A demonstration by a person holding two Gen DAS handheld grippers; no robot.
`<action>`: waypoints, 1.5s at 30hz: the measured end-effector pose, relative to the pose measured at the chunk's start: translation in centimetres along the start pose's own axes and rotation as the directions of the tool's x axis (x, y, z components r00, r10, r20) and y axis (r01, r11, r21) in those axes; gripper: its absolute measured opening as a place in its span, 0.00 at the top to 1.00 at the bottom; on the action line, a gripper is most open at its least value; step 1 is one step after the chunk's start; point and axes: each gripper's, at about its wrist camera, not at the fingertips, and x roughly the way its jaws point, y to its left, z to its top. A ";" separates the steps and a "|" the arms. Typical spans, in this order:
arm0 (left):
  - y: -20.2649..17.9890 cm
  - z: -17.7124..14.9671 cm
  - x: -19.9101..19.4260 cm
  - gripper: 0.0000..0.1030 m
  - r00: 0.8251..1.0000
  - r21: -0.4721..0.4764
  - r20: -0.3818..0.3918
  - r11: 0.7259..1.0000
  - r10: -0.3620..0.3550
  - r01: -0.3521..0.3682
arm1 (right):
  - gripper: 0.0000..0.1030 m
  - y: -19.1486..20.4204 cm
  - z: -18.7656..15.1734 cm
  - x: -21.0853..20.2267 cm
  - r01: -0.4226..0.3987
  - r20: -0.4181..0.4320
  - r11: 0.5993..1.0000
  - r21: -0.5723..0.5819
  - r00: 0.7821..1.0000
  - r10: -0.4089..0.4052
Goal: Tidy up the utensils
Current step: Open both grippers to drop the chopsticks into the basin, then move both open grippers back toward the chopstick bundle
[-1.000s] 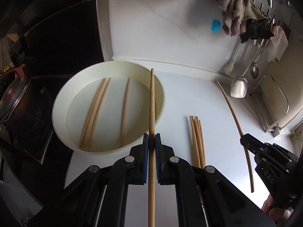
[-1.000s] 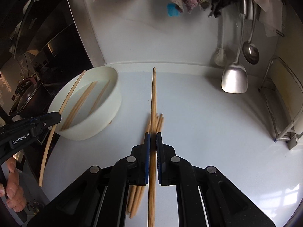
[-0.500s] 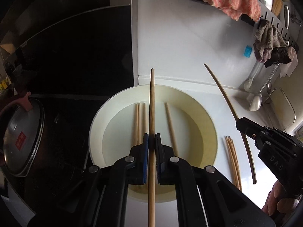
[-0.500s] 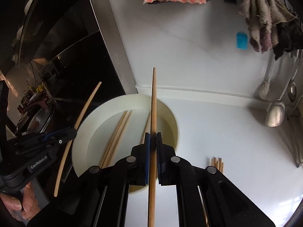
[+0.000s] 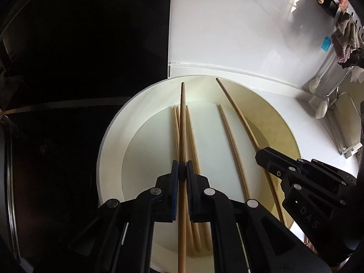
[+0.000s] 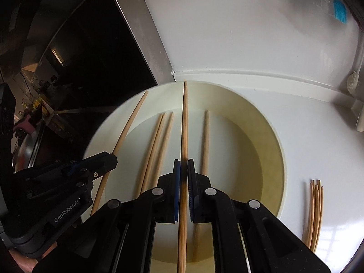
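Left claw: we see our left gripper point(image 5: 181, 170) clamped tight on one chopstick point(image 5: 182, 159) that runs forward over the bowl
Right claw: our right gripper point(image 6: 183, 170) is pinched on a second chopstick point(image 6: 184, 147), also above the bowl
Bowl: we look down into a wide cream bowl point(image 6: 268, 122) with three loose chopsticks point(image 6: 157, 143) lying on its floor
Bundle: a small bunch of chopsticks point(image 6: 315, 211) lies on the counter just right of the bowl
Counter: we work on a glossy white counter point(image 6: 318, 141), its back edge curving up into a white wall point(image 6: 238, 22)
Left side: a black glass panel point(image 6: 95, 52) with a steel edge stands beside the bowl
Far wall: we make out cloths point(image 5: 345, 38) and ladles point(image 5: 323, 107) hanging at the right
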 end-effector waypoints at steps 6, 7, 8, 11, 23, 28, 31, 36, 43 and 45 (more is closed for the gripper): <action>0.2 -0.1 2.3 0.93 0.999 0.004 -0.048 1.000 -0.010 0.010 | 0.94 -0.7 -0.2 2.6 0.022 -0.084 0.999 0.031 0.996 -0.020; 0.3 0.0 2.6 0.93 0.998 0.004 -0.055 1.000 -0.012 0.013 | 0.94 -0.8 -0.3 3.0 0.025 -0.098 0.999 0.035 0.995 -0.021; 0.3 0.0 2.9 0.93 0.998 0.004 -0.060 1.000 -0.013 0.013 | 0.94 -0.9 -0.3 3.4 0.023 -0.106 0.999 0.042 0.994 -0.019; 0.2 0.1 3.6 0.93 0.997 0.002 -0.078 1.000 -0.012 0.012 | 0.94 -1.3 -0.4 4.2 0.021 -0.140 0.998 0.054 0.990 -0.013; 0.5 0.4 4.7 0.87 0.995 -0.021 -0.099 1.000 0.002 -0.005 | 0.83 -1.4 -0.5 4.7 0.028 -0.160 0.998 0.049 0.987 -0.020; 0.8 0.3 3.6 0.55 0.997 -0.039 -0.075 0.999 0.019 -0.022 | 0.80 -1.8 -0.5 3.0 0.041 -0.108 0.998 0.050 0.994 -0.035; 1.1 0.3 2.3 0.39 0.998 -0.049 -0.045 0.998 0.040 -0.042 | 0.80 -1.9 -0.5 1.9 0.046 -0.078 0.998 0.044 0.996 -0.042; 1.4 0.1 -0.1 0.27 0.997 -0.075 0.000 0.994 0.076 -0.076 | 0.74 -2.1 -1.0 -0.2 0.042 -0.052 0.999 0.027 0.998 -0.041; 0.3 -1.0 -3.6 0.17 0.992 -0.098 0.052 0.990 0.111 -0.106 | 0.63 -2.6 -2.2 -3.8 0.029 -0.022 1.000 0.005 0.999 -0.029; -0.2 -1.5 -4.6 0.15 0.992 -0.108 0.060 0.989 0.112 -0.105 | 0.60 -2.9 -2.7 -5.0 0.026 -0.014 1.000 -0.001 1.000 -0.026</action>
